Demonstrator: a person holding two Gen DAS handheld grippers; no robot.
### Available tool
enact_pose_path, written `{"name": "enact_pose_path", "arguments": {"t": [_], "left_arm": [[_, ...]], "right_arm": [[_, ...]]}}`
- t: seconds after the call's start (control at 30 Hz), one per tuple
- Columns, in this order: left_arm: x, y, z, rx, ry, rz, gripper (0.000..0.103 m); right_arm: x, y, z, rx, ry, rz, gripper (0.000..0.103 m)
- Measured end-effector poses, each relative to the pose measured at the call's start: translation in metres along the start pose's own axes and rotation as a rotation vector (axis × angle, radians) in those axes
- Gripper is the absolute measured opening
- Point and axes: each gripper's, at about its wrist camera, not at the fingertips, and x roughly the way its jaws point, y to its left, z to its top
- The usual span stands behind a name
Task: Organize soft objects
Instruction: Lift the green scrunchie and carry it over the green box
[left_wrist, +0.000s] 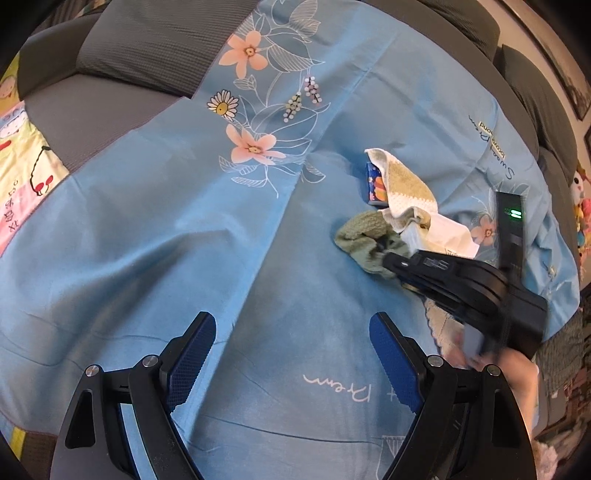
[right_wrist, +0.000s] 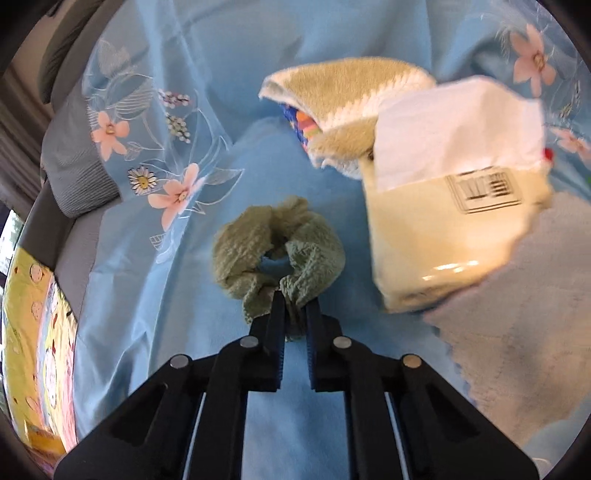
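My left claw (left_wrist: 291, 354) hangs spread and empty over the blue bedsheet (left_wrist: 147, 229), kept free. Farther right, my right claw (right_wrist: 295, 306) pinches the near edge of the green scrunchie (right_wrist: 277, 251) on the sheet, probably to lift it away from the towel (right_wrist: 347, 92) and the cream packet (right_wrist: 443, 236).

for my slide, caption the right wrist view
Right gripper shut on green scrunchie lying on blue floral sheet.

A sage-green knitted scrunchie (right_wrist: 277, 254), bunched into a loose ring, lies on blue floral bedding; beyond it a beige-and-white towel (right_wrist: 347, 96) is draped over a colourful pack; to the right of these, touching the towel, sits a cream tissue pack (right_wrist: 450, 236), white tissue sticking out.
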Motion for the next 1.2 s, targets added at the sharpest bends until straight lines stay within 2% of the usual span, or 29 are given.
{"name": "enact_pose_path", "arguments": {"t": [0.17,0.23,0.37,0.43,0.5,0.6,0.67,0.7,0.73,0.8,0.93,1.07,1.1,1.13,1.2], "left_arm": [[0.001,-0.004,-0.002,0.01,0.014,-0.008,0.086],[0.002,-0.006,-0.003,0.008,0.016,-0.009,0.086],[0.004,-0.017,-0.009,0.038,0.035,-0.038,0.086],[0.008,-0.026,-0.013,0.064,0.05,-0.049,0.086],[0.011,-0.034,-0.018,0.086,0.067,-0.064,0.086],[0.017,-0.049,-0.025,0.116,0.096,-0.102,0.086],[0.021,-0.059,-0.031,0.142,0.115,-0.129,0.086],[0.024,-0.064,-0.033,0.156,0.122,-0.141,0.086],[0.026,-0.07,-0.036,0.169,0.128,-0.149,0.085],[0.03,-0.078,-0.041,0.193,0.145,-0.165,0.081],[0.041,-0.093,-0.051,0.221,0.183,-0.197,0.08],[0.047,-0.105,-0.06,0.237,0.225,-0.252,0.076],[0.048,-0.108,-0.062,0.241,0.233,-0.268,0.076],[0.049,-0.113,-0.064,0.255,0.238,-0.277,0.076],[0.051,-0.121,-0.068,0.286,0.239,-0.276,0.075]], "right_arm": [[-0.051,-0.003,-0.017,-0.053,-0.033,0.092,0.009],[-0.071,-0.009,-0.029,-0.075,-0.022,0.135,0.009],[-0.095,-0.017,-0.052,-0.115,0.007,0.139,0.009],[-0.105,-0.027,-0.063,-0.128,0.041,0.169,0.009],[-0.111,-0.034,-0.072,-0.142,0.049,0.168,0.011],[-0.114,-0.046,-0.078,-0.153,0.038,0.097,0.013],[-0.114,-0.056,-0.078,-0.132,0.044,0.069,0.018],[-0.114,-0.062,-0.077,-0.112,0.043,0.07,0.025],[-0.114,-0.068,-0.077,-0.092,0.043,0.073,0.041],[-0.117,-0.077,-0.075,-0.055,0.03,0.071,0.057],[-0.123,-0.085,-0.072,-0.019,0.002,0.088,0.06],[-0.113,-0.094,-0.072,0.042,0.038,0.103,0.062],[-0.112,-0.096,-0.073,0.049,0.043,0.106,0.066],[-0.109,-0.098,-0.075,0.066,0.054,0.111,0.07],[-0.104,-0.1,-0.076,0.081,0.067,0.121,0.071]]}}
